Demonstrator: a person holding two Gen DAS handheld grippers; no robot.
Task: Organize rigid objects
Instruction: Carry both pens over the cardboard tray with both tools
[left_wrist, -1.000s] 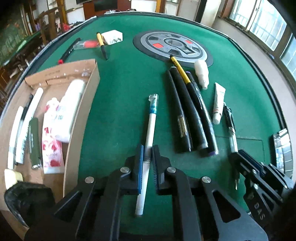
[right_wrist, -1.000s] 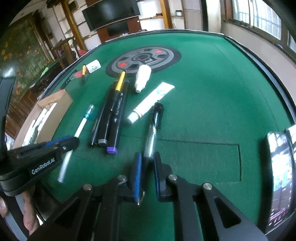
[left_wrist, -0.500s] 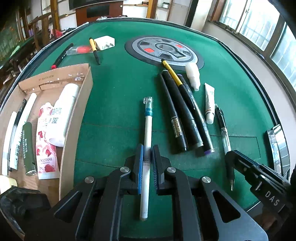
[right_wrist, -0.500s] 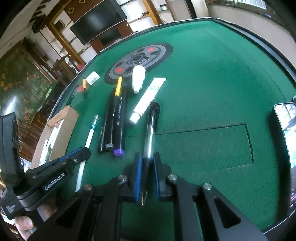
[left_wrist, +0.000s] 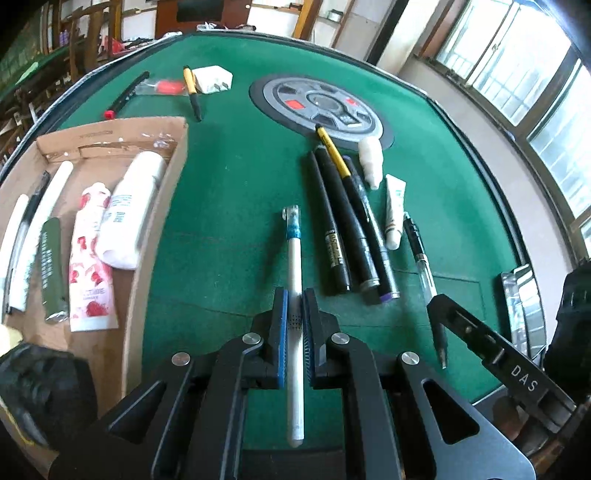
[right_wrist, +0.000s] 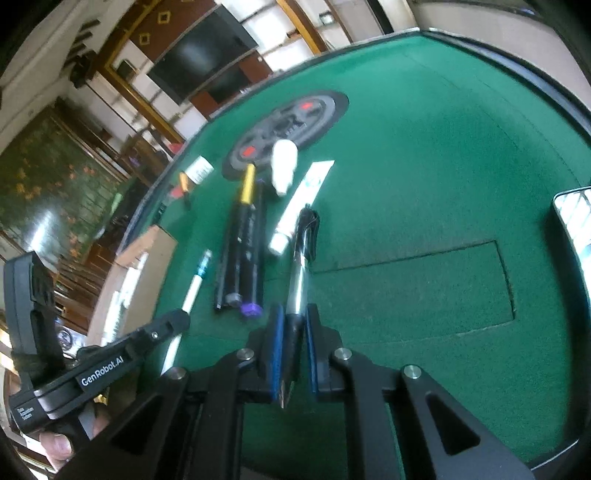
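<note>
Both grippers clamped on pens above the green table, box waiting at the left.

Left wrist view: the left gripper (left_wrist: 294, 314) is pinched tight on the white pen (left_wrist: 295, 280), gripped behind its middle so the blue-capped end points ahead over the green table (left_wrist: 229, 192); the cardboard box (left_wrist: 155, 236), already holding tubes and pens, lies just left. Best to carry the pen level over the box wall and release low, parallel to the items inside. Right wrist view: the right gripper (right_wrist: 293, 332) is closed on the clear pen (right_wrist: 301, 266), black clip end forward, nib poking out behind the jaws. Held near the tip, it may swing, so move slowly.
</note>
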